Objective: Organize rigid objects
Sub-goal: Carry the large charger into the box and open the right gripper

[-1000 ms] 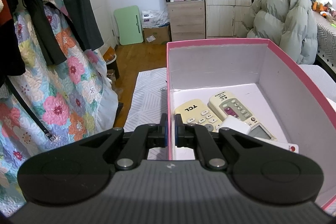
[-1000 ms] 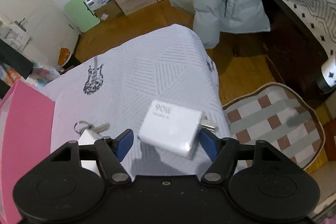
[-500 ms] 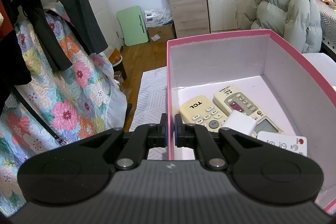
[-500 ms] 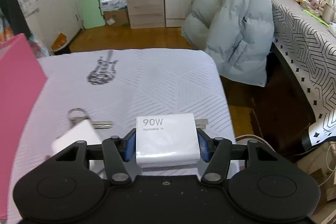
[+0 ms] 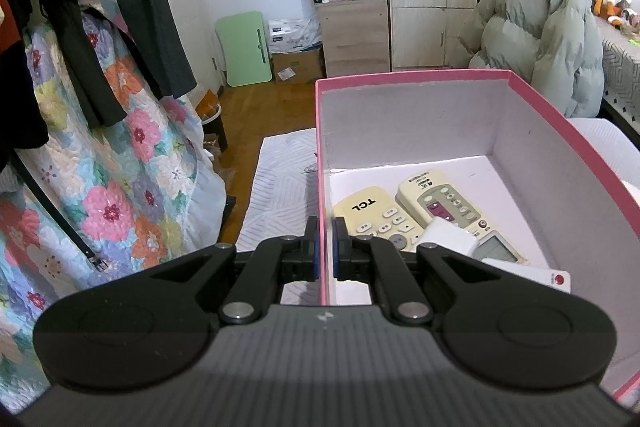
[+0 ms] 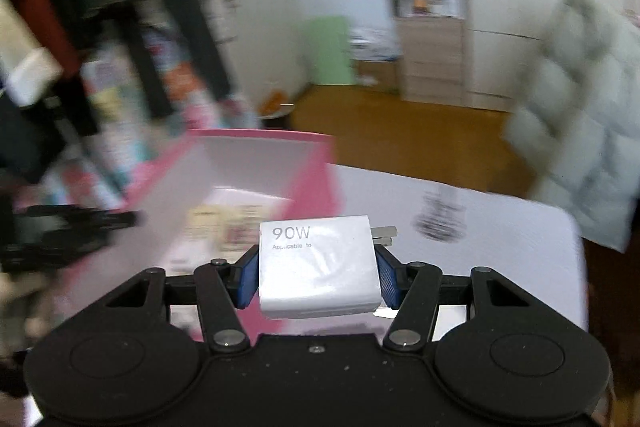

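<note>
A white charger block (image 6: pixel 318 267) bears "90W" in grey, with the smaller line "Applicable to" beneath it. Inside the pink box (image 5: pixel 412 77), a cream remote control (image 5: pixel 372 213) carries the brand "TCL" in black letters.

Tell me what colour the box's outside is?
Pink, with a white inside. The box shows best in the left wrist view.

Two handheld grippers, both clamped shut

The left gripper (image 5: pixel 326 247) points downward with its jaws pinched on the near wall of the pink box (image 5: pixel 320 155), one finger on each side. The right gripper (image 6: pixel 318 275) tilts downward too, its blue pads (image 6: pixel 247 281) pressed against both sides of a white 90W charger (image 6: pixel 318 267).
</note>
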Motion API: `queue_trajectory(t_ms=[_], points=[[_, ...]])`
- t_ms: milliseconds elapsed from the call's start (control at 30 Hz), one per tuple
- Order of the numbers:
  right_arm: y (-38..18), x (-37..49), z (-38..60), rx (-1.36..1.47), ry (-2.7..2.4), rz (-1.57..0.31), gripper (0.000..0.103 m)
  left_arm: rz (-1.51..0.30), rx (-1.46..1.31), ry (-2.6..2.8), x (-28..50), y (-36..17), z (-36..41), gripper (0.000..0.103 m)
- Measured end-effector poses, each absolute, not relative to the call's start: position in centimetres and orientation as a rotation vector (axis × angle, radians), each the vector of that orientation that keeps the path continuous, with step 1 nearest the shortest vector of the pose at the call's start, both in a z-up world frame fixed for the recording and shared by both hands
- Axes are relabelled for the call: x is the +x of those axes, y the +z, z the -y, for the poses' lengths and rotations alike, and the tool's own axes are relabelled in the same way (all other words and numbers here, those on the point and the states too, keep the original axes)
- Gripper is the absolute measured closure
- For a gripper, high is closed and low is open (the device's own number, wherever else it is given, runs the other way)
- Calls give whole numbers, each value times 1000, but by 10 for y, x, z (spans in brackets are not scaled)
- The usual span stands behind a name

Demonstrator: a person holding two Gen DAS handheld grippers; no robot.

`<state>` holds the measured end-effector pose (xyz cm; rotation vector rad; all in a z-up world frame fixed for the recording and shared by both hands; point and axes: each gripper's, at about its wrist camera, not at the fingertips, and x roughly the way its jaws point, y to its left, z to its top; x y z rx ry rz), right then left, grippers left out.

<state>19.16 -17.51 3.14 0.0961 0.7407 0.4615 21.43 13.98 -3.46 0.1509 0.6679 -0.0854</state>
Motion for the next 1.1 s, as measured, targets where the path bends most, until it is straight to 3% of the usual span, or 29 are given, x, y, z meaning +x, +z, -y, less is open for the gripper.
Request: queue_trajectory(t_ms=[367,633,1100], points=[[40,213,90,-206,635,-724,40,-663,139,-89,213,-34,-144,98],[16,242,54,-513,647,-830,40,-662,138,-104,214,-34,-146,98],[-9,247,34,-792,587,-878,37,-647,146,-110,213,-33,-144,98]])
